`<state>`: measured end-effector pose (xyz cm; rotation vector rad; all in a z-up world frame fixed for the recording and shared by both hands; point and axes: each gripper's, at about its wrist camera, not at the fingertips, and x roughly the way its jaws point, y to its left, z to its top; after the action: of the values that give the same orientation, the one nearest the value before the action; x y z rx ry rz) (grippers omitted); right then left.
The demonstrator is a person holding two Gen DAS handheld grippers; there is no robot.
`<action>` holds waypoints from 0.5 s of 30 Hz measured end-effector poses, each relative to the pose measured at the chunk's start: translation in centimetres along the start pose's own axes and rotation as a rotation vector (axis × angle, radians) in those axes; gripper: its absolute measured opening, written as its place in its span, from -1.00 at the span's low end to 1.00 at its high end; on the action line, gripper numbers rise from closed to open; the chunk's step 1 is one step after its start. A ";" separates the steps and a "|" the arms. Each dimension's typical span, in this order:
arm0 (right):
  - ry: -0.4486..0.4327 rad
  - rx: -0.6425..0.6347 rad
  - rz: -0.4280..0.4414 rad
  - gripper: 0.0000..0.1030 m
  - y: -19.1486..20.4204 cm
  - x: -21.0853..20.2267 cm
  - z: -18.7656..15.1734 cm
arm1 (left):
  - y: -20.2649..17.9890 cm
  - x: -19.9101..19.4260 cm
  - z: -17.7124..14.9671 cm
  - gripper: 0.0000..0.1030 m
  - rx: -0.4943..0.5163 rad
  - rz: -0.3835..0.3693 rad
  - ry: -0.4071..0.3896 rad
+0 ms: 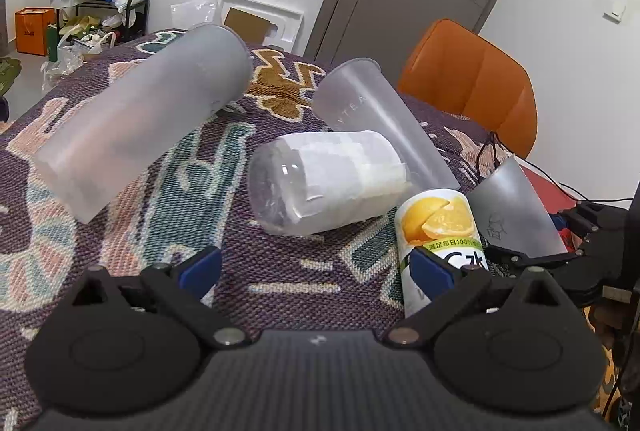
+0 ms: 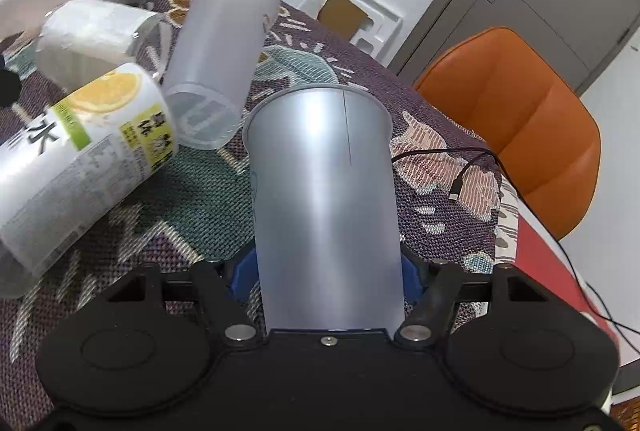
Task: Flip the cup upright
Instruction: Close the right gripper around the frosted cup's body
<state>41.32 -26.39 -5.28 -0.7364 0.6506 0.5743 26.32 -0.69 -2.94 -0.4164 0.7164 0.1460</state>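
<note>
While the right gripper pinches the grey cup low on its wall, its rim points away over the worktop.
To stand it well, turn slowly and clear the lemon cup; the left gripper waits spread, holding nothing.

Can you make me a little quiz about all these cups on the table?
1. True or false: the right tool is squeezing a frosted grey cup.
2. Which fruit is on the lemon-label cup?
A. lemon
B. apple
C. grape
3. Fill in: the left tool is ____ and grips nothing.

Key: 1 true; 2 A; 3 open. The chair behind the table is orange, just so you know!
</note>
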 end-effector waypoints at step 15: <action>-0.052 0.019 -0.010 0.27 2.1 -7.5 0.2 | 1.7 -5.4 -1.7 0.93 0.002 -0.034 -0.052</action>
<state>35.01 -26.81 -0.68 -0.7042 0.6029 0.5752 20.78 0.23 -1.02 -0.4213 0.6585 0.1241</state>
